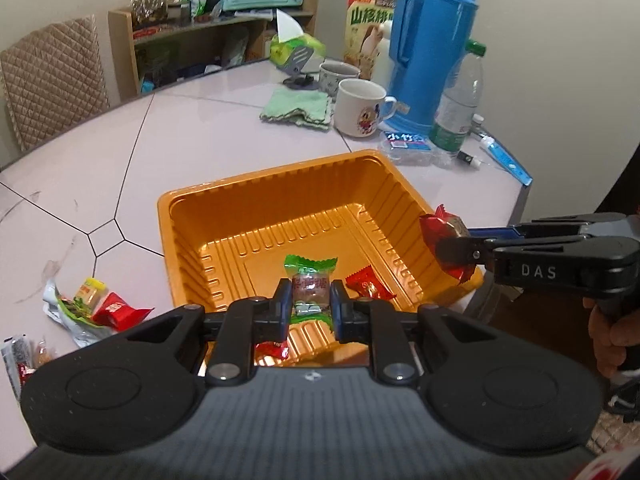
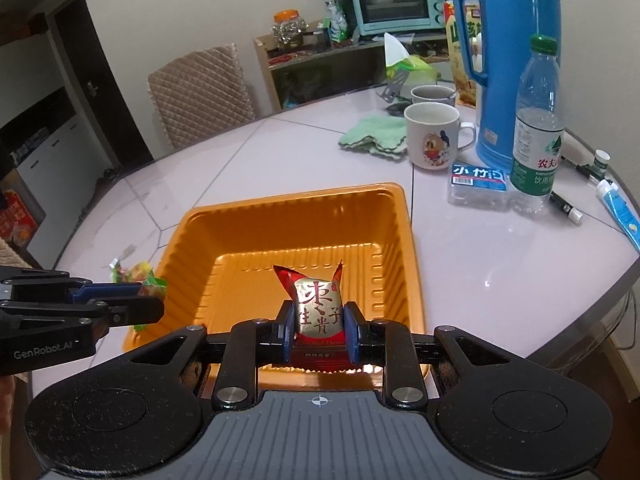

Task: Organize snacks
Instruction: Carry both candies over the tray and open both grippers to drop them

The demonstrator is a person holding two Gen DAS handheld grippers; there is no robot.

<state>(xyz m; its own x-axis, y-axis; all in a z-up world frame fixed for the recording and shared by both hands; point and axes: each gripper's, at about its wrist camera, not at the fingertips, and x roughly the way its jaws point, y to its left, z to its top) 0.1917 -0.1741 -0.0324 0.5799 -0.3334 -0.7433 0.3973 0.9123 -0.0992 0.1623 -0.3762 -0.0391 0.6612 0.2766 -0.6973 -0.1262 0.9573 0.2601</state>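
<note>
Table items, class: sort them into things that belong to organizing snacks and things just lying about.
Job: orange tray; green candy in left gripper; red-gold candy in right gripper; loose snacks.

Lying about: blue thermos; water bottle; mug; green cloth.

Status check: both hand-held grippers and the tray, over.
Left hand-held gripper shut on green candy. Right hand-held gripper shut on red-gold candy. Both over orange tray. Nothing blocking.

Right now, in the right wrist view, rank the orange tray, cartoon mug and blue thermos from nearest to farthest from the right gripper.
1. Orange tray, directly below the right gripper.
2. Cartoon mug, beyond the tray, right of centre.
3. Blue thermos, behind the mug, far right.
</note>
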